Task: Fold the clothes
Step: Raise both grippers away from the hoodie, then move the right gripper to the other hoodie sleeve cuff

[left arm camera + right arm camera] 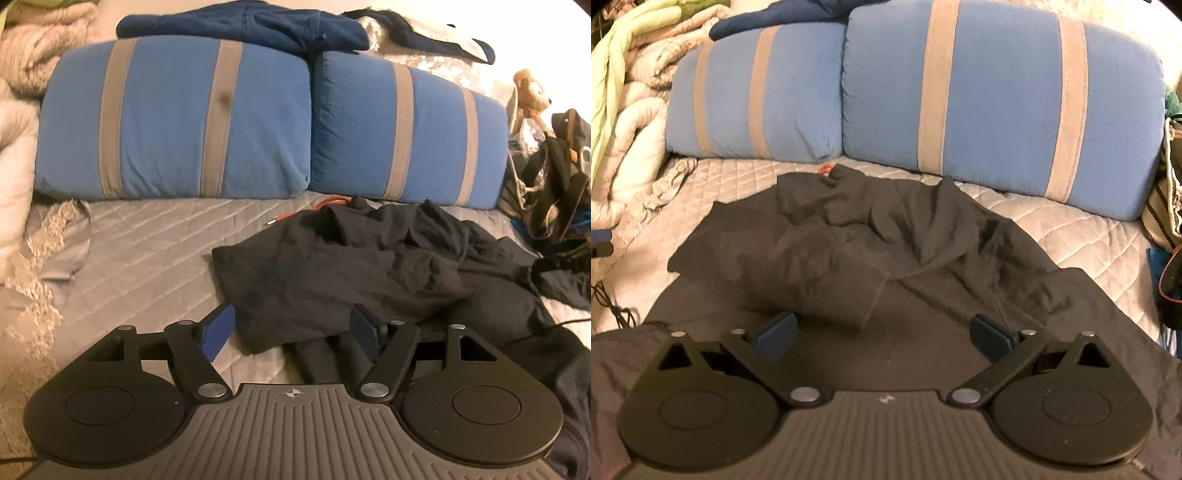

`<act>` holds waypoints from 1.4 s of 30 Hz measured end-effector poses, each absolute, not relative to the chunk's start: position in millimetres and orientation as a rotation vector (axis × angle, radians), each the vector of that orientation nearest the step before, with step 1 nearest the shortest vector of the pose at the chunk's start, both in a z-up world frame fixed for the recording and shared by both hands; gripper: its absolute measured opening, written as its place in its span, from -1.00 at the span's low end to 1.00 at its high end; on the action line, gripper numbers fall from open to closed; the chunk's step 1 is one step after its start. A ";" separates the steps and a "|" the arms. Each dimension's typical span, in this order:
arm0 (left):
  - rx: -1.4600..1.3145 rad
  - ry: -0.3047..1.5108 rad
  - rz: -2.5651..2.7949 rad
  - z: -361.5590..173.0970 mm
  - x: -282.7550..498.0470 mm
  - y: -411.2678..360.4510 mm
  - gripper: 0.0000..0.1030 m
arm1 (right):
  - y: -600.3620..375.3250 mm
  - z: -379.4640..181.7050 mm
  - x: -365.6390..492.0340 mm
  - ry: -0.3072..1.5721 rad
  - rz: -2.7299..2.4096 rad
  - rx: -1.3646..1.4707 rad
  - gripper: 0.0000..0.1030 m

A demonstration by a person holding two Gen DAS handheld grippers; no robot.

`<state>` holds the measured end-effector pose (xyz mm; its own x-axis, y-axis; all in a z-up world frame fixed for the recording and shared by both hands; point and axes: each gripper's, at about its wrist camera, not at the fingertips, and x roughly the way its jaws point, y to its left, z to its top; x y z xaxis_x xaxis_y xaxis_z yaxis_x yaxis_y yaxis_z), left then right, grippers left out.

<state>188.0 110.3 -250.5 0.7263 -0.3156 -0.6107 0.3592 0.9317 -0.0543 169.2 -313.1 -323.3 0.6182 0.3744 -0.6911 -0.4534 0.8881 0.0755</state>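
A crumpled black garment (354, 258) lies on the grey quilted bed cover (140, 240). My left gripper (293, 332) is open over its near-left edge, and a flap of the cloth lies between the blue pads without being pinched. In the right wrist view the same black garment (886, 236) spreads wide across the bed, with a rolled sleeve end (849, 291) near the middle. My right gripper (884, 334) stands open just above the cloth's near part, nothing held between its fingers.
Two blue pillows with grey stripes (177, 125) (997, 92) stand at the head of the bed. Dark blue clothes (240, 22) lie on top of them. Bundled blankets (624, 110) fill the left, bags and a teddy bear (532, 96) the right. An orange cable (325, 205) pokes from under the garment.
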 end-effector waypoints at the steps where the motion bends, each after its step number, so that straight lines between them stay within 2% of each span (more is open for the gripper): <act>1: 0.076 0.654 -0.377 -250.4 187.4 110.1 0.35 | -310.6 -322.8 167.3 0.745 0.489 -0.136 1.00; 16: 0.108 0.686 -0.414 -268.5 193.4 98.9 0.35 | -258.8 -360.2 182.1 0.683 0.655 -0.569 0.99; 30: 0.067 0.719 -0.502 -283.1 198.7 84.5 0.35 | -217.5 -404.6 194.8 0.629 0.713 -0.785 0.95; 42: 0.057 0.733 -0.518 -287.7 200.9 80.7 0.35 | -208.7 -406.9 215.7 0.709 0.679 -0.714 1.00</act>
